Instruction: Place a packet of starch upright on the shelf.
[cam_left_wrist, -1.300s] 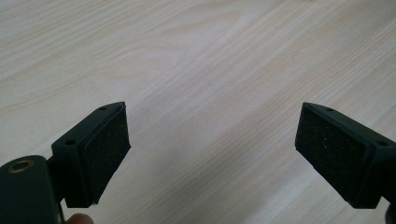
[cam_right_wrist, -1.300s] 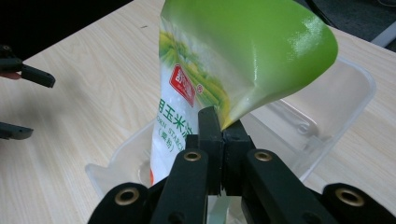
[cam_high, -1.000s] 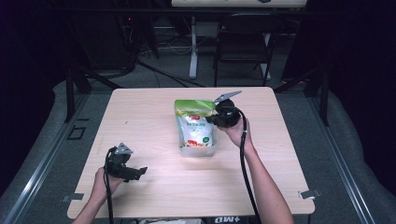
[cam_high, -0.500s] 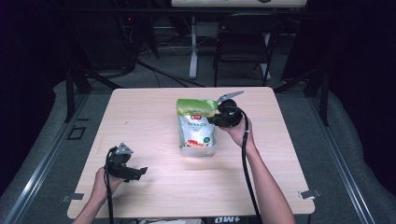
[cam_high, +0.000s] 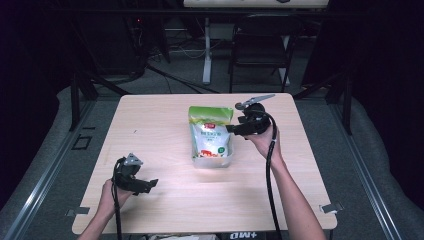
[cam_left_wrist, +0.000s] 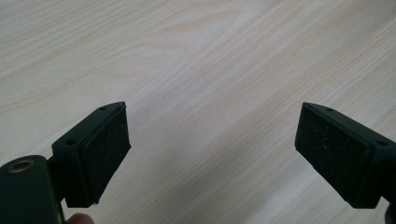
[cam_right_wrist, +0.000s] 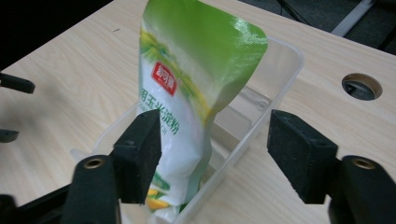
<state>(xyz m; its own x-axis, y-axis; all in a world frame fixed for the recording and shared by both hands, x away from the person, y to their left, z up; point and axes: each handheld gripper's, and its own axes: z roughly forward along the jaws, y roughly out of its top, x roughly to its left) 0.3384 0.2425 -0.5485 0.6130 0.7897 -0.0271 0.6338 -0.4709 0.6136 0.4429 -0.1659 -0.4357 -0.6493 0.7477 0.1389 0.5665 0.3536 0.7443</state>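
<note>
Green-and-white pouch (cam_right_wrist: 187, 93) stands upright in clear plastic bin (cam_right_wrist: 261, 116) mid-table on wooden table (cam_high: 165, 120). Right gripper (cam_right_wrist: 212, 156) jaws wide apart, straddling bin's near wall and pouch's edge, gripping nothing. Left gripper (cam_left_wrist: 212, 154) wide open, empty, over bare tabletop near front-left.

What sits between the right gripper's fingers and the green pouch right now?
Only the near wall of the clear plastic bin that the green pouch stands in. The right gripper is open, one finger beside the pouch, the other outside the bin.
</note>
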